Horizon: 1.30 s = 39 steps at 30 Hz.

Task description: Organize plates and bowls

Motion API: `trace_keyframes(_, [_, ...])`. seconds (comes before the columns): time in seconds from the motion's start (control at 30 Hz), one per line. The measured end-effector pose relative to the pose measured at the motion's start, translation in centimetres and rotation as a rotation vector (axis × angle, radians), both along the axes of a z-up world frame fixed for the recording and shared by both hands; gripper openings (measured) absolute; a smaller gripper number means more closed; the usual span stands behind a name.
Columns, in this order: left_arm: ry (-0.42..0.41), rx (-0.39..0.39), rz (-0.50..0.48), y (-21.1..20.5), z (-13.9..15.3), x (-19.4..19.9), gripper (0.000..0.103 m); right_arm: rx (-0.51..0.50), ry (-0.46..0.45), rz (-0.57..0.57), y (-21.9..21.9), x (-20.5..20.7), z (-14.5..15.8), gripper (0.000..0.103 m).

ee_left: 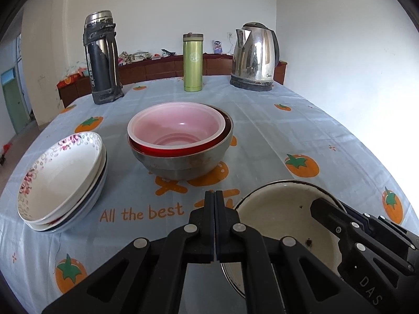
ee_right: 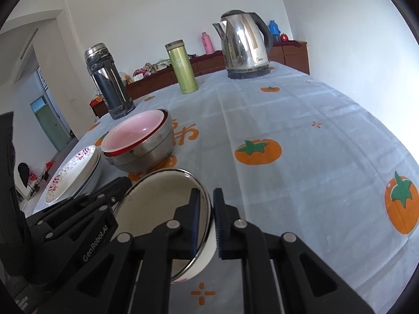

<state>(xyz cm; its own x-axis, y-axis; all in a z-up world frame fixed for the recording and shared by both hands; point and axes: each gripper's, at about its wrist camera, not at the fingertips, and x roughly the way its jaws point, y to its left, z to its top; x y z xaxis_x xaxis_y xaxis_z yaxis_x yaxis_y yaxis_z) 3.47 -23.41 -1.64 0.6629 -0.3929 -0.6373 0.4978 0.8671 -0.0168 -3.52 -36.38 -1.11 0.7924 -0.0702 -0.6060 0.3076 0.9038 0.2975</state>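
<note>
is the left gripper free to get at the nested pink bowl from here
Probably yes: bare tablecloth lies between the left gripper and the pink bowl, nothing blocking. Its fingers are shut, though, so they must open first.

The left hand-held gripper [ee_left: 214, 201] was closed, fingers pressed together; the right hand-held gripper [ee_right: 210, 209], at its 3 o'clock, stood slightly parted.

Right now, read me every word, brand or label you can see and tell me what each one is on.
"All the best": orange print on the tablecloth.
"DAS": on the right tongs, seen from the left wrist camera.
"GenRobot.AI": on the left tongs, seen from the right wrist camera.
Large orange characters on the tablecloth: partly hidden, unreadable.
Round logo on the green flask: too small.
Brand on the kettle: blurred.
</note>
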Motion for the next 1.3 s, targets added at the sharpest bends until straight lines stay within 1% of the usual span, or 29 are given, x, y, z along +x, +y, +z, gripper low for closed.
trace_keyframes(0.23, [0.018, -0.031, -0.012, 0.4, 0.5, 0.0, 0.001, 0.030, -0.024, -0.007, 0.2, -0.3, 0.2, 0.011])
trace_keyframes(0.43, [-0.014, -0.033, -0.028, 0.5, 1.2, -0.5, 0.001, 0.015, -0.032, 0.003, 0.8, -0.2, 0.7, 0.011])
trace_keyframes(0.57, [-0.010, -0.027, -0.035, 0.4, 1.0, -0.3, 0.001, 0.018, -0.032, -0.004, 0.7, -0.2, 0.6, 0.012])
trace_keyframes(0.63, [0.031, -0.051, -0.043, 0.9, 0.9, 0.3, 0.001, 0.021, -0.028, -0.009, 0.6, -0.2, 0.5, 0.012])
trace_keyframes(0.7, [0.069, -0.057, -0.057, 1.1, 0.6, 0.8, 0.001, 0.042, -0.028, -0.017, 0.1, -0.3, 0.3, 0.012])
trace_keyframes(0.77, [0.130, -0.067, -0.070, 1.4, 0.1, 1.6, 0.001, 0.061, -0.027, -0.026, -0.3, -0.3, 0.1, 0.012])
trace_keyframes(0.83, [0.188, -0.098, -0.071, 1.8, -0.3, 2.5, 0.001, 0.071, -0.027, -0.030, -0.5, -0.4, 0.0, 0.012])
trace_keyframes(0.87, [0.196, -0.100, -0.072, 1.9, -0.3, 2.6, 0.001, 0.076, -0.028, -0.030, -0.6, -0.4, 0.0, 0.012])
trace_keyframes(0.93, [0.191, -0.094, -0.077, 1.7, -0.4, 2.7, 0.001, 0.078, -0.029, -0.030, -0.6, -0.4, 0.0, 0.012])
trace_keyframes(1.03, [0.156, -0.062, -0.085, 1.3, -0.3, 2.2, 0.001, 0.076, -0.029, -0.031, -0.7, -0.4, 0.0, 0.012])
trace_keyframes(1.1, [0.132, -0.036, -0.111, 1.0, -0.2, 1.7, 0.001, 0.076, -0.033, -0.032, -0.7, -0.5, 0.0, 0.012])
trace_keyframes(1.2, [0.100, -0.024, -0.145, 1.2, -0.2, 1.0, 0.001, 0.062, -0.042, -0.032, -0.5, -0.7, 0.2, 0.012])
trace_keyframes(1.3, [0.112, -0.028, -0.142, 1.5, -0.3, 1.2, 0.001, 0.046, -0.048, -0.026, -0.2, -0.7, 0.4, 0.012])
